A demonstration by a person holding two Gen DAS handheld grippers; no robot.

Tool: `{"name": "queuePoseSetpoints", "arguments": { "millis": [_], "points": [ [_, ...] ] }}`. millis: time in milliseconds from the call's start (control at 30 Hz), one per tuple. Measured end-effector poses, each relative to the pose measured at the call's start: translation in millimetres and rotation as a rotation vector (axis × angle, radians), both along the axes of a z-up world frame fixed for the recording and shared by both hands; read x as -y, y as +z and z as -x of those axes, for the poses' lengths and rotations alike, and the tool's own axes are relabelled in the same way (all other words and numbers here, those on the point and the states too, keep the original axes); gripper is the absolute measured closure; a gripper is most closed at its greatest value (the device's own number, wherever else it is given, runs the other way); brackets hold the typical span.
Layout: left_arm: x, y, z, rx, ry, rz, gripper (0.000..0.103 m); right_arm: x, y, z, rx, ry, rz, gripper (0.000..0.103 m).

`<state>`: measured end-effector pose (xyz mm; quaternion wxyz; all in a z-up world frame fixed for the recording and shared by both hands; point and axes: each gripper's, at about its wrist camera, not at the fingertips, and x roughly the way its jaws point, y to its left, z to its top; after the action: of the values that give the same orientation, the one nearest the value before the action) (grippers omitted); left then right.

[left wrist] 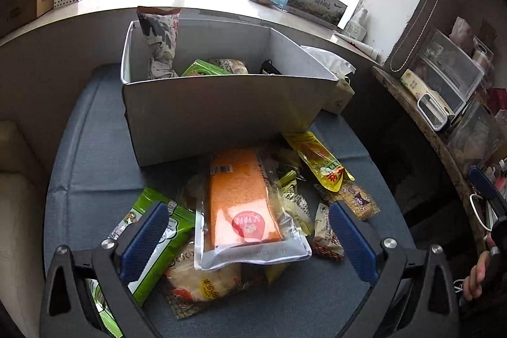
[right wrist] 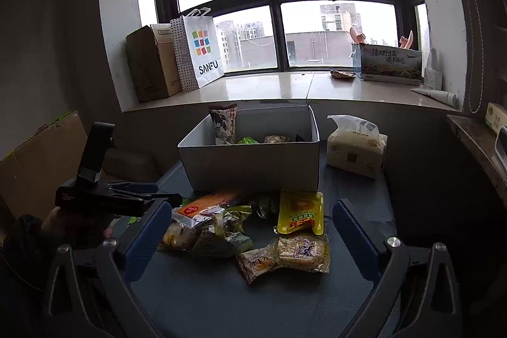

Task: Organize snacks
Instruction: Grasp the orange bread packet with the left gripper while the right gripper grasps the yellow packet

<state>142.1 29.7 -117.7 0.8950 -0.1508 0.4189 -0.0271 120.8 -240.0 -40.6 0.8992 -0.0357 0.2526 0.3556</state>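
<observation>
A grey box [left wrist: 221, 113] stands on the blue table and holds a tall patterned bag [left wrist: 160, 43], a green packet [left wrist: 206, 70] and others. In front of it lies a pile of snacks: an orange cake pack [left wrist: 244, 205], a green packet [left wrist: 158, 239], a yellow pouch [left wrist: 320, 160]. My left gripper [left wrist: 248, 230] hangs open just above the orange cake pack, nothing between its fingers. In the right wrist view the box [right wrist: 253, 163], the yellow pouch [right wrist: 301, 213] and a purple-print packet [right wrist: 304, 252] show. My right gripper [right wrist: 248, 230] is open over the pile.
A tissue pack [right wrist: 355, 148] sits right of the box. The window sill carries a white SANFU bag [right wrist: 202, 53], a cardboard box [right wrist: 152, 62] and a printed carton [right wrist: 391, 64]. A cluttered side shelf [left wrist: 443, 91] stands at the right. A hand [left wrist: 475, 274] holds the other gripper.
</observation>
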Motion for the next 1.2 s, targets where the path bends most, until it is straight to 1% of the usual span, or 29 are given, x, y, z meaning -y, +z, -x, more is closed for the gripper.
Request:
{"name": "queuePoseSetpoints", "arguments": {
  "millis": [67,167,267,367,400,467,500,533,567,633,667,700,833,933,1033,1067,1200],
  "points": [
    [-2,-11,-22,-0.048,0.014,0.004,0.0,0,-4,4,0.001,0.002,0.009,0.0],
    [-3,-27,-46,-0.108,0.01,0.039,0.0,3,-6,5,-0.008,0.0,0.003,0.0],
    [-1,-40,-58,-0.171,0.025,0.018,0.0,6,-10,6,-0.019,-0.014,0.012,0.0],
    [3,-48,-60,-0.19,0.015,0.02,0.0,9,-13,6,-0.03,-0.024,0.007,0.0],
    [3,-48,-58,-0.182,0.011,0.023,0.001,10,-14,6,-0.034,-0.03,0.003,0.0],
    [6,-47,-56,-0.167,-0.007,0.012,0.005,11,-17,5,-0.049,-0.031,0.003,0.0],
    [5,-45,-54,-0.154,-0.011,-0.001,0.016,10,-19,5,-0.056,-0.032,0.007,0.0],
    [5,-44,-53,-0.151,-0.014,-0.014,0.022,10,-20,4,-0.059,-0.033,0.011,0.0],
    [5,-42,-53,-0.143,-0.02,-0.009,0.025,8,-22,4,-0.063,-0.035,0.016,0.0],
    [4,-40,-51,-0.132,-0.038,-0.001,0.038,7,-24,4,-0.069,-0.035,0.021,0.0],
    [2,-38,-48,-0.124,-0.036,-0.006,0.04,5,-25,4,-0.071,-0.035,0.024,0.0],
    [2,-36,-46,-0.113,-0.036,-0.008,0.042,4,-26,4,-0.072,-0.037,0.029,0.0],
    [-2,-29,-29,-0.071,-0.042,0.005,0.043,0,-33,0,-0.087,-0.037,0.045,0.0],
    [-4,-15,-5,0.003,-0.028,-0.001,0.043,-2,-43,-14,-0.123,-0.067,0.071,0.0],
    [-7,2,20,0.066,-0.023,0.013,0.043,-5,-58,-42,-0.177,-0.113,0.118,0.0],
    [-8,8,28,0.087,-0.02,0.01,0.043,-8,-64,-54,-0.199,-0.128,0.148,0.0],
    [-6,31,55,0.16,-0.032,-0.007,0.043,-26,-84,-104,-0.251,-0.131,0.222,0.0]
  ]
}}
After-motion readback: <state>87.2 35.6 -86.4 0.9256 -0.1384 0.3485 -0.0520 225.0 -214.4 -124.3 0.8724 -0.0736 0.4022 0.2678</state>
